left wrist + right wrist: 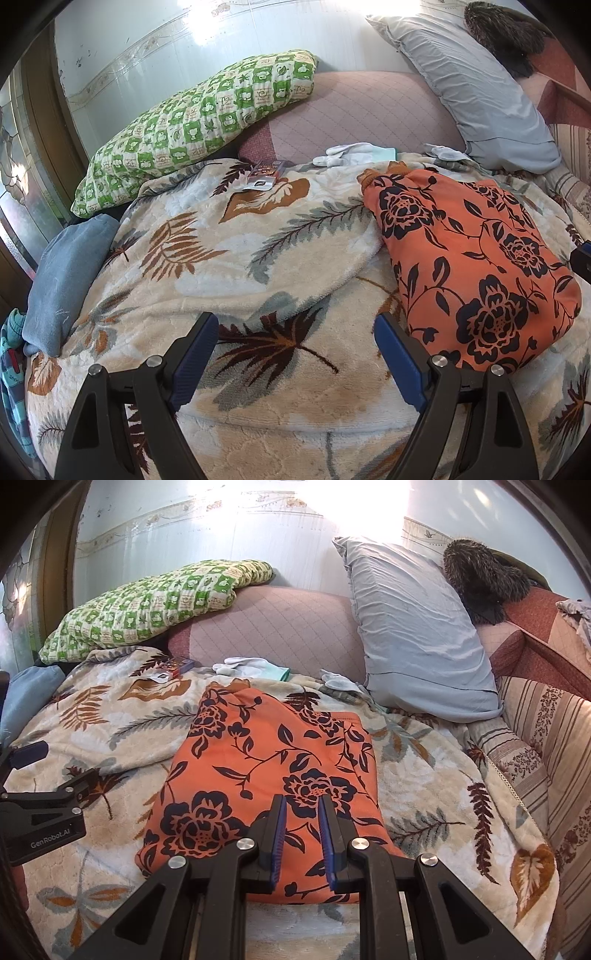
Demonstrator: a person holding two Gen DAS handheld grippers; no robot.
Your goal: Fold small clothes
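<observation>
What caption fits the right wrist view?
Right gripper, jaws narrow and empty, above folded orange floral garment on leaf-print blanket.

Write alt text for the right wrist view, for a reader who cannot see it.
An orange floral garment lies folded on a leaf-print blanket, with the right gripper over its near edge, jaws nearly closed and holding nothing. The left gripper shows at the left edge; white gloves, a green pillow and a grey pillow lie behind.

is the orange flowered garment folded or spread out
Folded: the orange floral garment lies as a compact rectangle on the leaf-print blanket, edges doubled under.
</observation>
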